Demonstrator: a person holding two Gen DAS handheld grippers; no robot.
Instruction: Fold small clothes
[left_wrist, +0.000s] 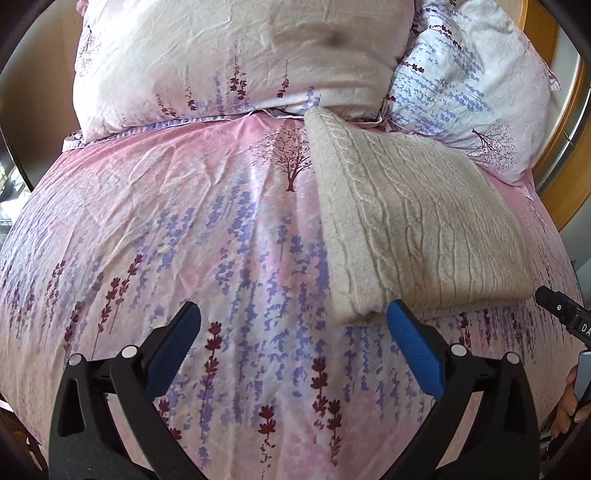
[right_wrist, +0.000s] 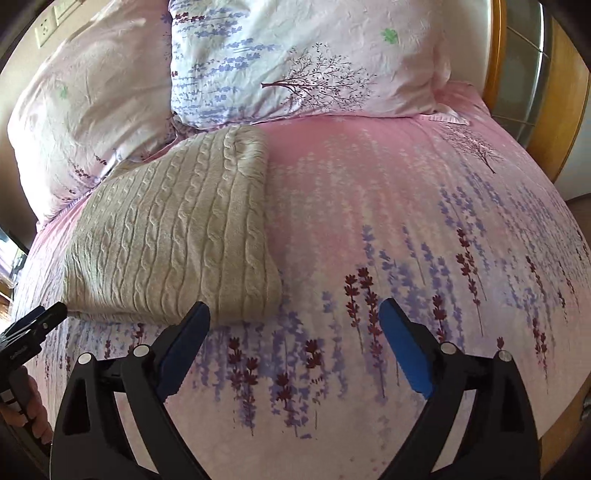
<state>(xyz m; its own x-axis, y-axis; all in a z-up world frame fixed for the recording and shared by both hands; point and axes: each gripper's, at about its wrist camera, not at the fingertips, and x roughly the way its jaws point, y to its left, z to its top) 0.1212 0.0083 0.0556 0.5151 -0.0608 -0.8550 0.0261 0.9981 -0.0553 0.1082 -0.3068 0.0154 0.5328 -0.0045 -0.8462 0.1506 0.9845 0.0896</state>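
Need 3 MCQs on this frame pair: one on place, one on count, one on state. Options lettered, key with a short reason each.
1. Where does the folded cable-knit sweater lie?
A. On the flowered bedsheet, below the pillows
B. On top of a pillow
C. On the floor

2. How many pillows show at the head of the bed?
A. One
B. Two
C. Four

3. What state are the two grippers in?
A. Both shut on the sweater
B. Left shut, right open
C. Both open, holding nothing

Key:
1 A: the sweater rests flat on the sheet, its far end near the pillows.
2 B: a pinkish pillow and a whiter pillow sit side by side.
3 C: the left gripper and the right gripper both have their fingers spread wide, with only sheet between them.
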